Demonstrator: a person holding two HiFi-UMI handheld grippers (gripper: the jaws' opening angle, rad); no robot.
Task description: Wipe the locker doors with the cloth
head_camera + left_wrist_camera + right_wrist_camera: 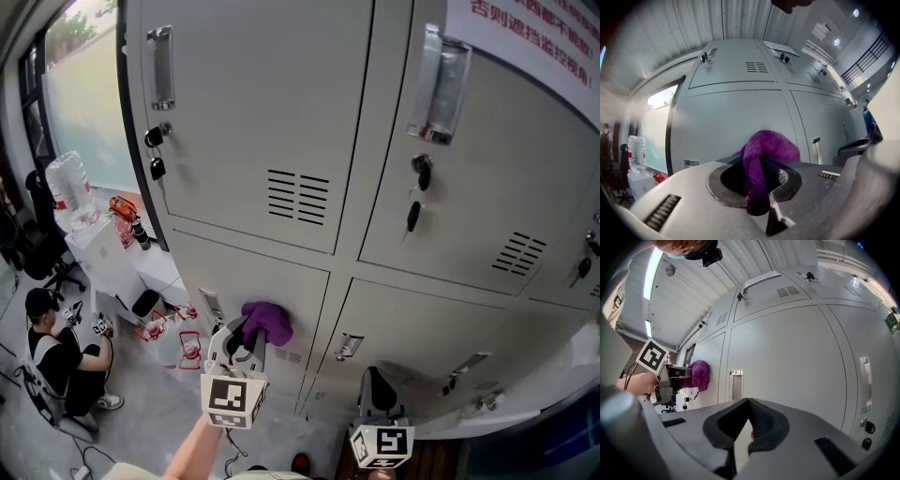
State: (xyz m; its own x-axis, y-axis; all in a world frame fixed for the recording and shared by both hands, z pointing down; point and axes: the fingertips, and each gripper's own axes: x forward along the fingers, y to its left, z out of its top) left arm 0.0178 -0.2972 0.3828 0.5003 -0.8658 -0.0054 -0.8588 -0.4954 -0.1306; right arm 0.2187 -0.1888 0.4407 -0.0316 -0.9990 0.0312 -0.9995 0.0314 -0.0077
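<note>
A purple cloth (268,321) is bunched in my left gripper (242,343), which is shut on it and holds it against a lower grey locker door (253,291). In the left gripper view the cloth (764,161) hangs folded between the jaws, with the locker door (731,122) right ahead. My right gripper (378,398) sits lower right, jaws shut with nothing in them, facing another lower locker door (787,362). From the right gripper view the left gripper (670,378) and its cloth (699,375) show at the left.
Upper locker doors (253,112) carry handles (161,66), keys (415,192) and vents (298,195). A seated person (56,352) is on the floor at the left, near a white table (98,239) with a water jug (70,187). A recessed handle (736,383) is ahead of the right gripper.
</note>
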